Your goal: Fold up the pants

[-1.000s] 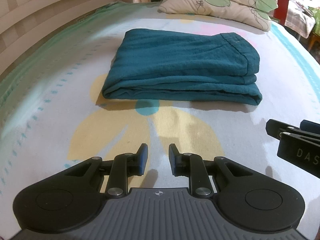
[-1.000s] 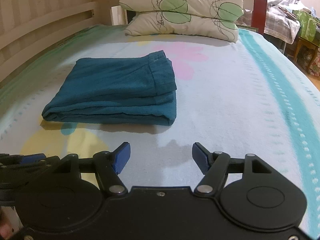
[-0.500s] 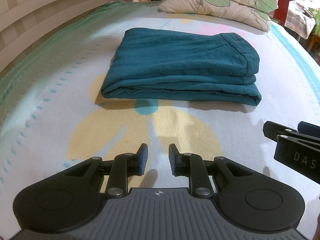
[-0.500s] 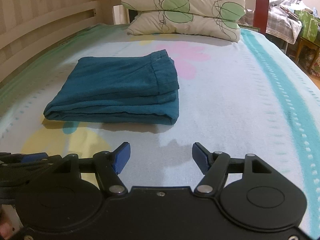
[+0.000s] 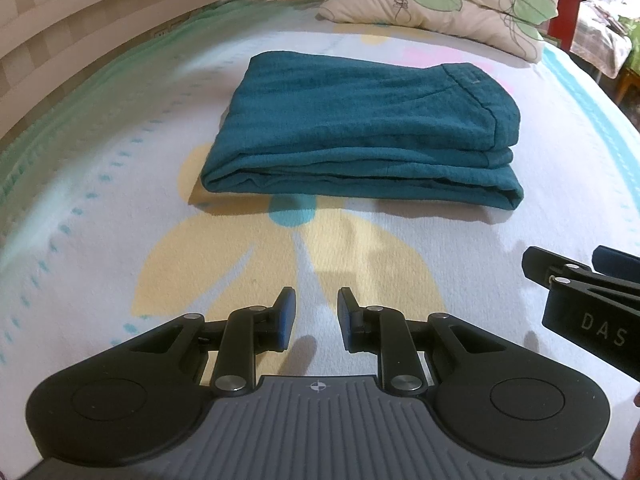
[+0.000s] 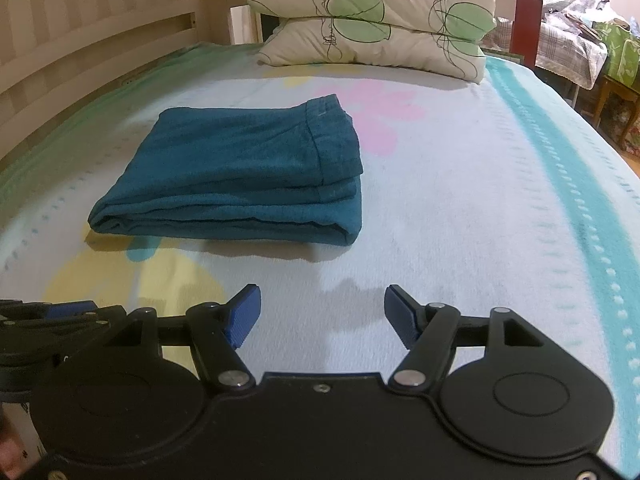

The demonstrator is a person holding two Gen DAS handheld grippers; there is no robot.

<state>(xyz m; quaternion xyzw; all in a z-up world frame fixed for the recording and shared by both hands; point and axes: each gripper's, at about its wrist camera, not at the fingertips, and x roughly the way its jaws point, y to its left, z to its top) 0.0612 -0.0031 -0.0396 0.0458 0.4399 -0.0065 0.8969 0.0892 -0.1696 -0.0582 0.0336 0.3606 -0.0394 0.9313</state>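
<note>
The pants are seen in plain dark teal. The bedsheet is printed pale white-blue with yellow and pink flowers and turquoise dashed stripes. The cream pillows are patterned with green leaves outlined in black.

The bed wears a pale sheet printed with yellow, pink and teal flowers. Folded teal pants lie flat near its middle, left of centre. Two stacked pillows rest at the far end.

Both wrist views face the folded pants from nearby, low over bed
</note>
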